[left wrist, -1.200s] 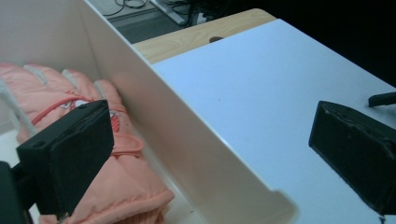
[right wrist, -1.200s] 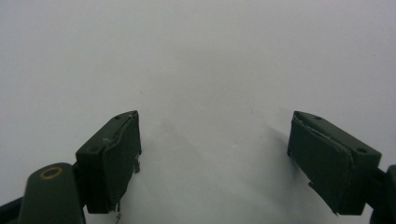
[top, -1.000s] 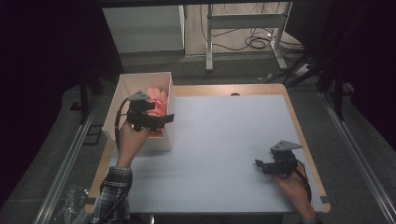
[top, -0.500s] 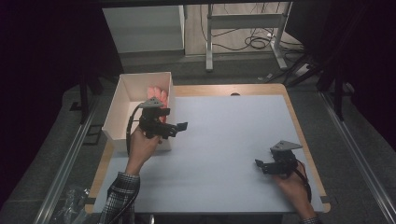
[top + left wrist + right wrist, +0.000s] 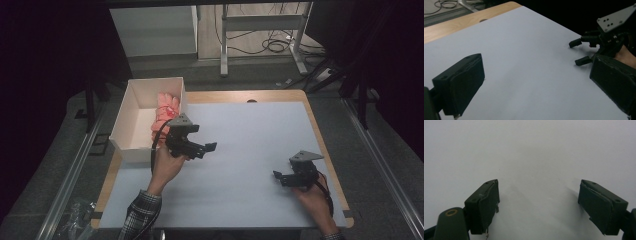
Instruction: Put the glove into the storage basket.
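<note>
High view: left claw (image 5: pixel 207 148) and right claw (image 5: pixel 278 177) gape empty over table (image 5: pixel 250 125)

Table and surroundings, high view
White mat (image 5: pixel 260 150) covers the wooden table (image 5: pixel 280 96); white box (image 5: pixel 131 112) sits at the mat's far-left corner, pink cloth (image 5: pixel 167 107) inside against the box's right wall; cables (image 5: pixel 270 45) on floor beyond the table
</note>
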`<act>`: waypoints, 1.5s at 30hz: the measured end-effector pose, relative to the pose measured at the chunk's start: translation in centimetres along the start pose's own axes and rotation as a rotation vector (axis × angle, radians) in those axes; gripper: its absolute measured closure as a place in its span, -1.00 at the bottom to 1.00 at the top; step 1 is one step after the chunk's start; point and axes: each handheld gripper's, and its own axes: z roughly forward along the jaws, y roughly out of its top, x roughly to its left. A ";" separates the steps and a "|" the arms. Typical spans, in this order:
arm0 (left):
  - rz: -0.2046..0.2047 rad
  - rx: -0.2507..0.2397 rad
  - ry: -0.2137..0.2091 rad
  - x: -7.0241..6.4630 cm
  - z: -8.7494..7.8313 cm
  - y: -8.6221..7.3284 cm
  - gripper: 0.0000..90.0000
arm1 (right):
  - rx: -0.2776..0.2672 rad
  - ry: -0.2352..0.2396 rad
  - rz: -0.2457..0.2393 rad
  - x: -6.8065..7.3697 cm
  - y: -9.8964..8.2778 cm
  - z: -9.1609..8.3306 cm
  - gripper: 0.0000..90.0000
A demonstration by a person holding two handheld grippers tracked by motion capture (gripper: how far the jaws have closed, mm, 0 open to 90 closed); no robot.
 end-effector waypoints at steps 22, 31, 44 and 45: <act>0.049 0.145 0.005 -1.5 3.7 -6.0 -1.00 | 0.000 0.000 -0.001 0.0 0.0 0.0 -0.61; 0.054 0.221 0.041 -1.6 4.3 -8.7 -1.00 | 0.000 0.000 -0.001 0.0 0.0 0.0 -0.61; 0.124 0.324 0.117 -2.2 5.4 -10.5 -1.00 | 0.001 -0.002 -0.002 0.0 0.0 0.0 -0.61; 0.125 0.323 0.118 -2.2 5.5 -10.5 -1.00 | 0.001 -0.002 -0.001 0.0 0.0 0.0 -0.61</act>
